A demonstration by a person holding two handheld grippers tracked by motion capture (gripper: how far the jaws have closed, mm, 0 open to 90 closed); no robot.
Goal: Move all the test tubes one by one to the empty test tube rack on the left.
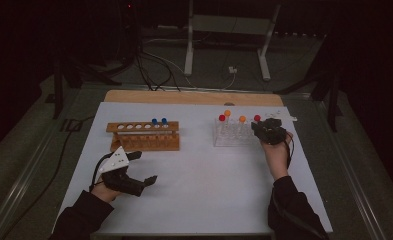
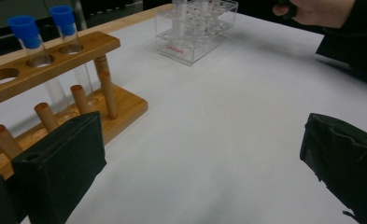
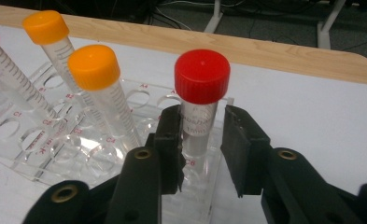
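From the high view, the right gripper [image 1: 262, 129] reached into the clear rack's [image 1: 224, 140] near corner, wrist level, forearm stretched forward; the left gripper [image 1: 145, 168] rested low on the desk [image 1: 209, 185] beside the wooden rack [image 1: 144, 137].

The left gripper view showed its jaws spread wide — nothing between them.

In the right gripper view, the jaws flanked the red-capped tube [image 3: 200, 107] just under its cap, upright in its hole — one pad touching, the other a sliver off, not yet clamped.

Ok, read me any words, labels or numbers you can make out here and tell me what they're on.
"C6": red, on the clear rack below the red-capped tube.
"A4": red, on the rack's top plate.
Other red hole labels on the rack: too blurred.
Print and scale marks on the tubes: too small to read.
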